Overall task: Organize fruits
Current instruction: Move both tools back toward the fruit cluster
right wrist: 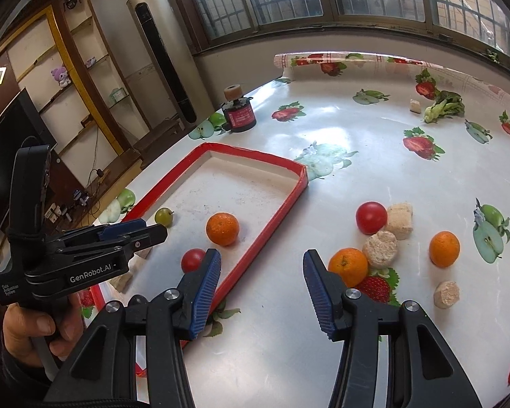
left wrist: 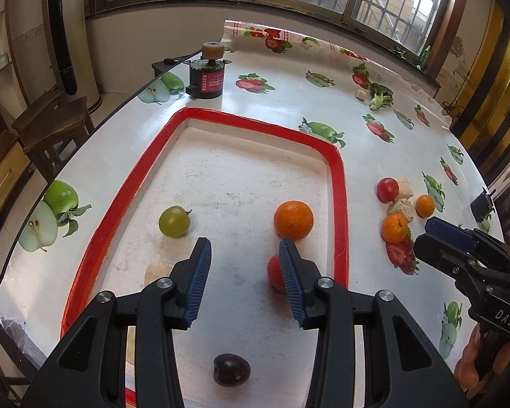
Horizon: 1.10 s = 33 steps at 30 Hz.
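Note:
A red-rimmed white tray (left wrist: pixel 336 183) (right wrist: pixel 255 154) holds a green grape (left wrist: pixel 174 221) (right wrist: pixel 163 216), an orange (left wrist: pixel 293 220) (right wrist: pixel 222 228), a red tomato (left wrist: pixel 274 273) (right wrist: pixel 192 260) and a dark plum (left wrist: pixel 231 370). My left gripper (left wrist: pixel 244 255) (right wrist: pixel 142 229) is open and empty above the tray, the tomato beside its right finger. Right of the tray lie a tomato (left wrist: pixel 387 189) (right wrist: pixel 371 217) and two oranges (left wrist: pixel 394 227) (right wrist: pixel 347 267) (left wrist: pixel 425 206) (right wrist: pixel 444 249). My right gripper (right wrist: pixel 261 265) (left wrist: pixel 435 229) is open and empty, just left of the nearer orange.
Several beige sponge-like chunks (right wrist: pixel 380 250) lie among the loose fruit. A black and red motor-like can (left wrist: pixel 207 78) (right wrist: pixel 238 117) stands beyond the tray. A leafy green vegetable (left wrist: pixel 380 97) (right wrist: pixel 444 105) lies far right. The tablecloth (right wrist: pixel 357 142) has printed fruit.

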Tool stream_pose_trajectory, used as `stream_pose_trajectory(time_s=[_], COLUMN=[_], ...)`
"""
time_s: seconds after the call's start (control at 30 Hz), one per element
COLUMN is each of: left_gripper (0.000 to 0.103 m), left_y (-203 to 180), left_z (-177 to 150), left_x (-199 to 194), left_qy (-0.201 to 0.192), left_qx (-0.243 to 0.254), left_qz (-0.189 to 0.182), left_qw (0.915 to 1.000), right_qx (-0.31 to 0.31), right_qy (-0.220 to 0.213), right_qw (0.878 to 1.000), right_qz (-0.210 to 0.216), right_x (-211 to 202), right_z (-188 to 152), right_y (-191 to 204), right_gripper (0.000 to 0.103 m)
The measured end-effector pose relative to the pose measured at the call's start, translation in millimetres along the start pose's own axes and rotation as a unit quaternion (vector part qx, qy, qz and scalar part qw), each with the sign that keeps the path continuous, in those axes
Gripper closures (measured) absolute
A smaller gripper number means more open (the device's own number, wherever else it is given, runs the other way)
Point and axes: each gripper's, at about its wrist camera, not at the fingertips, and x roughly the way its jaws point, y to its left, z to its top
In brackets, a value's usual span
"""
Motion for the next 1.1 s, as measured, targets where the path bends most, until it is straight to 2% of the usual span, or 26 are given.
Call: stream_pose_trajectory(time_s=[0.53,0.67,1.1], left_gripper=[0.063,0.053,0.053], left_y=[-41,-50,-86], left_z=[-7,-7,-12], left_x=[-12,-14,-13], left_qy=[-0.006,-0.010,-0.004], left_qx=[0.041,0.049,0.075], left_qz=[-0.010,-0.011,-0.033], left_qw=[0.9991,0.9987,0.9967], right_qx=[0.037,0.046,0.079], right_qy=[-0.021,-0.025,-0.032], right_qw=[0.999,0.998,0.995], right_qz=[-0.027,-0.034,-0.060], right_x=[-35,-43,-66], right_z=[-20,-25,-46], right_y=[-41,-51,-88], right_gripper=[0.050,0.049,0.048])
